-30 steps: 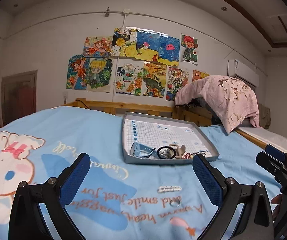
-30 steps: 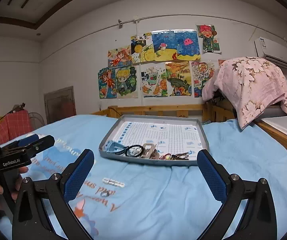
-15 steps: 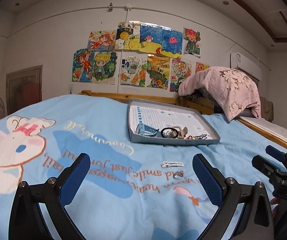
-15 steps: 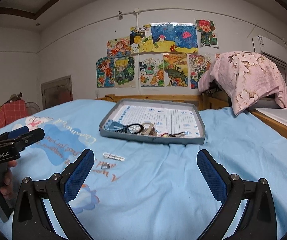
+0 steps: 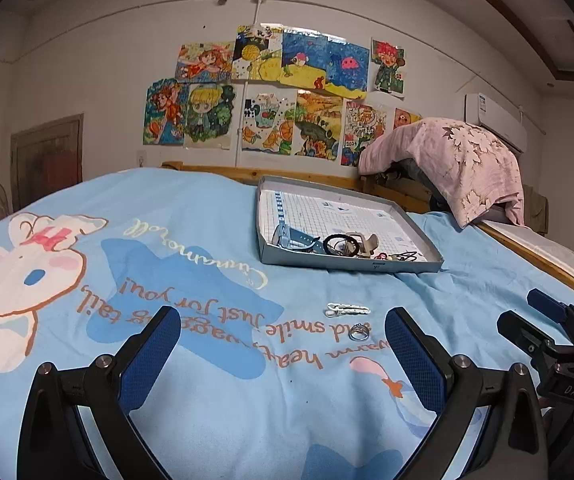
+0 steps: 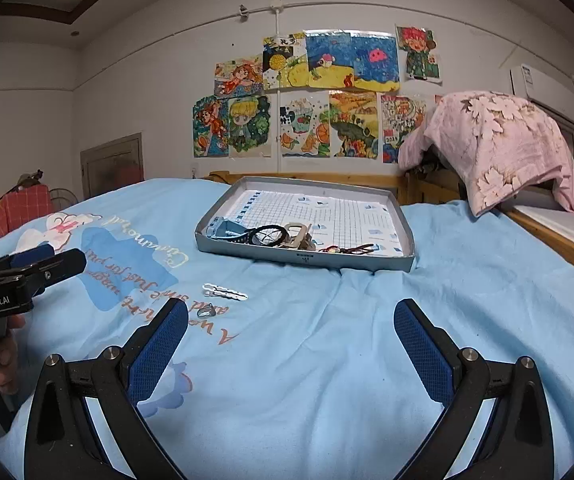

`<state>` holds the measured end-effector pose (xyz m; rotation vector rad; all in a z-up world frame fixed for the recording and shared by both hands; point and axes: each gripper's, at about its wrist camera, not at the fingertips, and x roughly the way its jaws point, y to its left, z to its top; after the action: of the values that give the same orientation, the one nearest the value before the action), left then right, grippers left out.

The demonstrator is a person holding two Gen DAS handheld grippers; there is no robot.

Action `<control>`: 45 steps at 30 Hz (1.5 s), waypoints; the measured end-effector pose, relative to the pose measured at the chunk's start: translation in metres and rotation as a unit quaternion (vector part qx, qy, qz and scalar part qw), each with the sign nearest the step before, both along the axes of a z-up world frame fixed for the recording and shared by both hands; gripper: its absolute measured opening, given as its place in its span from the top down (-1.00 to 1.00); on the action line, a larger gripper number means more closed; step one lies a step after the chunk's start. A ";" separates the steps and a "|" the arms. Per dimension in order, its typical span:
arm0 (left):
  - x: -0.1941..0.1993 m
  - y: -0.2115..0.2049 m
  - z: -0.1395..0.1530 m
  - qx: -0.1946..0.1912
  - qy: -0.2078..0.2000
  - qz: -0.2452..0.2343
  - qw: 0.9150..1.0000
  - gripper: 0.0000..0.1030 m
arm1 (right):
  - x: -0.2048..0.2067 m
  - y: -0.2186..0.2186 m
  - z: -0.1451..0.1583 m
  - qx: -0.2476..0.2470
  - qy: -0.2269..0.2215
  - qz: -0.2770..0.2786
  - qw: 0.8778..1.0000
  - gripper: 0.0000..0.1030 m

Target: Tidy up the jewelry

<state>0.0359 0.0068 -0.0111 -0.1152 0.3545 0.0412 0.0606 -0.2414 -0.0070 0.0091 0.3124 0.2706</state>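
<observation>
Left wrist view: tray farther off, ring nearer.

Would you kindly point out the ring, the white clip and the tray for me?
ring [image 5: 358, 332]: left wrist view, on its band.
white clip [image 5: 347, 309]: left wrist view, mid-length.
tray [image 6: 303, 257]: right wrist view, on its near wall.

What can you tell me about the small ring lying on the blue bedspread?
The ring is a small silvery, metal-looking band with a raised setting on top, its detail too small to read. It rests loose on the blue bedspread over the orange lettering, just nearer the cameras than the white hair clip and apart from it. It is outside the grey tray; nothing grips it.
</observation>
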 end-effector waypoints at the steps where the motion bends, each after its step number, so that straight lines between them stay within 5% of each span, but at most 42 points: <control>1: 0.002 0.001 0.000 -0.004 0.005 -0.003 1.000 -1.00 | 0.002 -0.001 0.000 0.002 0.003 0.000 1.000 -0.97; 12: 0.049 0.005 -0.001 -0.035 0.067 -0.051 0.996 -1.00 | 0.033 -0.011 0.012 0.035 0.011 0.003 0.999 -0.97; 24: 0.114 0.017 0.003 -0.039 0.067 -0.034 0.996 -1.00 | 0.091 -0.005 0.026 0.054 -0.003 0.006 0.999 -0.97; 32: 0.139 0.025 -0.008 -0.027 0.084 -0.032 0.996 -1.00 | 0.114 0.014 0.019 0.050 0.002 0.023 0.998 -0.97; 45: 0.148 0.034 -0.039 -0.074 0.110 -0.083 0.988 -0.92 | 0.127 0.036 -0.014 0.017 0.056 0.086 0.995 -0.96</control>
<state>0.1843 0.0405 -0.0503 -0.2295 0.5862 -0.1387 0.1876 -0.2056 -0.0213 0.0319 0.4217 0.4483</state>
